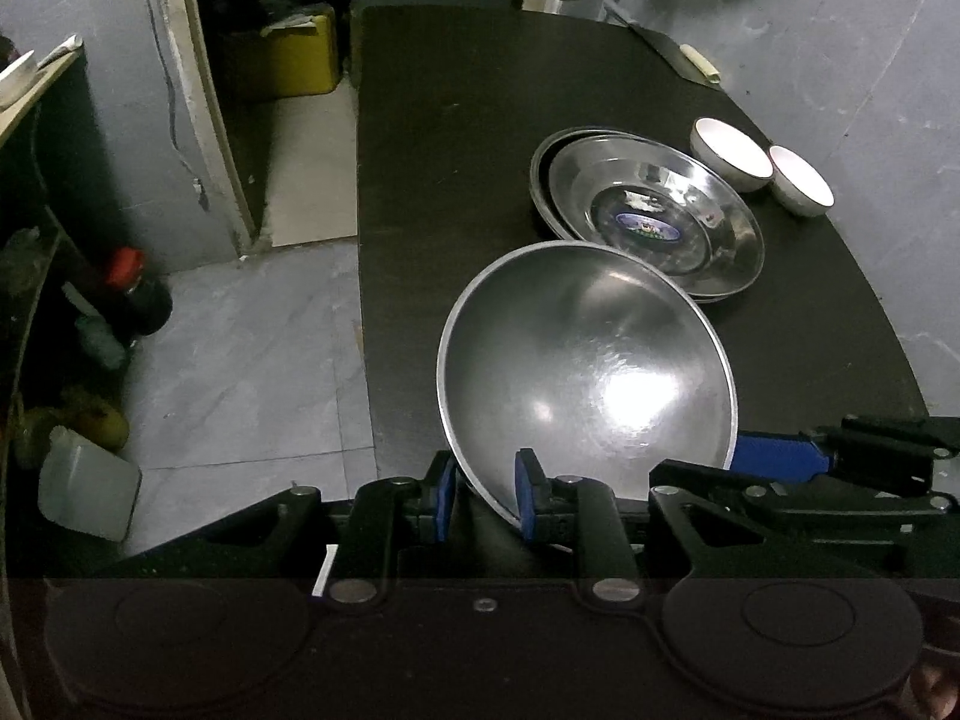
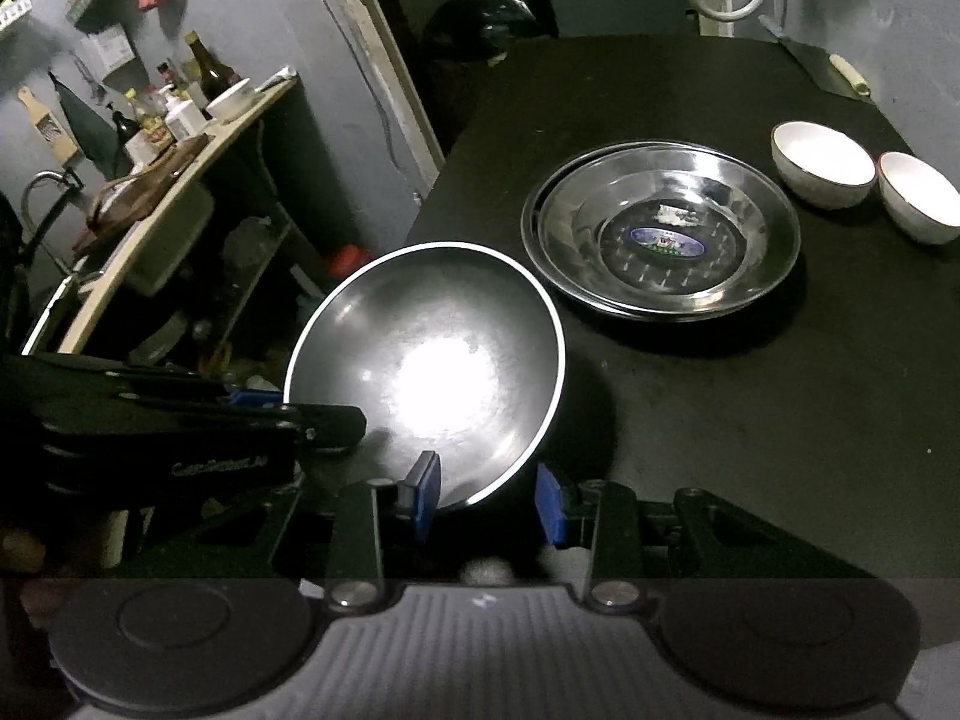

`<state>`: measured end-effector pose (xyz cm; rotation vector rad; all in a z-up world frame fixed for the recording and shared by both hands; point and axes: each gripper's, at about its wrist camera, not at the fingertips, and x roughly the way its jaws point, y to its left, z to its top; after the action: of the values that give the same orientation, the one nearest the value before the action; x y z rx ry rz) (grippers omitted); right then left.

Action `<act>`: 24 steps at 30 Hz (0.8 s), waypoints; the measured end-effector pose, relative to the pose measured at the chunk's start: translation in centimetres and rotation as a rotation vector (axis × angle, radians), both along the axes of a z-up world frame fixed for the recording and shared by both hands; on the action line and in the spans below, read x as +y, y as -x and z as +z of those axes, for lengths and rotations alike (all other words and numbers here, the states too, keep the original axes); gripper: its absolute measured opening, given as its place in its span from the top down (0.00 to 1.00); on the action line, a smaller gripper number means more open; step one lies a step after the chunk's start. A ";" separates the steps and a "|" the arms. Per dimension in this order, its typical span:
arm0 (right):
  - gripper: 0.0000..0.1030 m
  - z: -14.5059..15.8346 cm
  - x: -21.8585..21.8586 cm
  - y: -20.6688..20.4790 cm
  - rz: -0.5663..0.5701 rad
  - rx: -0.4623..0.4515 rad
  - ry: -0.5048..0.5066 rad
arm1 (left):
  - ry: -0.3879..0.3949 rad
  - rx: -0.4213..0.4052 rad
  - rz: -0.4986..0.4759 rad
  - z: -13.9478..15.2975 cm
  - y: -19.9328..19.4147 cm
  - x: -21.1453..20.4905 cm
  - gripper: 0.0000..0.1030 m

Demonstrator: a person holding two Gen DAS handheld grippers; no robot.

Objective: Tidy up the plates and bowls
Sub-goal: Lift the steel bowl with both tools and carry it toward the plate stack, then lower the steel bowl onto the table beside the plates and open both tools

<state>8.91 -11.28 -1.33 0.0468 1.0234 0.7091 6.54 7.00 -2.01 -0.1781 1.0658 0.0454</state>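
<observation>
A large steel bowl (image 1: 588, 360) hangs tilted over the near left part of the black table (image 1: 450, 150), held by both grippers. My left gripper (image 1: 486, 495) is shut on its near rim, one blue pad inside and one outside. My right gripper (image 2: 487, 498) is shut on the rim of the same bowl (image 2: 432, 372) at another spot, and its blue pad (image 1: 780, 456) shows at the bowl's right edge. Beyond the bowl lies a stack of steel plates (image 2: 660, 228), also in the left wrist view (image 1: 654, 210). Two white bowls (image 2: 822, 162) (image 2: 918, 195) stand to its right.
A cleaver (image 2: 822, 69) lies at the table's far right corner. Left of the table, a shelf (image 2: 180, 114) carries bottles and a dish. A red-capped bottle (image 1: 129, 288) and a plastic jug (image 1: 90, 492) stand on the tiled floor, and a yellow box (image 1: 288, 54) sits in the doorway.
</observation>
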 end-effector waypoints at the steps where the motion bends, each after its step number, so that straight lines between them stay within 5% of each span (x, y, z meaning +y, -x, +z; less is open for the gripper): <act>1: 0.63 -0.1 0.2 -0.1 -0.002 0.004 0.006 | -0.001 0.004 -0.005 -0.1 -0.1 0.1 0.77; 13: 0.61 -0.1 1.0 0.0 -0.040 0.008 0.048 | 0.032 0.012 -0.036 -0.4 -0.6 1.3 0.77; 24: 0.40 1.0 0.1 0.5 -0.103 -0.034 0.059 | 0.064 -0.070 0.008 0.8 1.0 3.2 0.38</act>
<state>8.43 -11.22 -0.35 0.0361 1.0015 0.5843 5.49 10.15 -1.21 -0.2397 0.9974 0.0122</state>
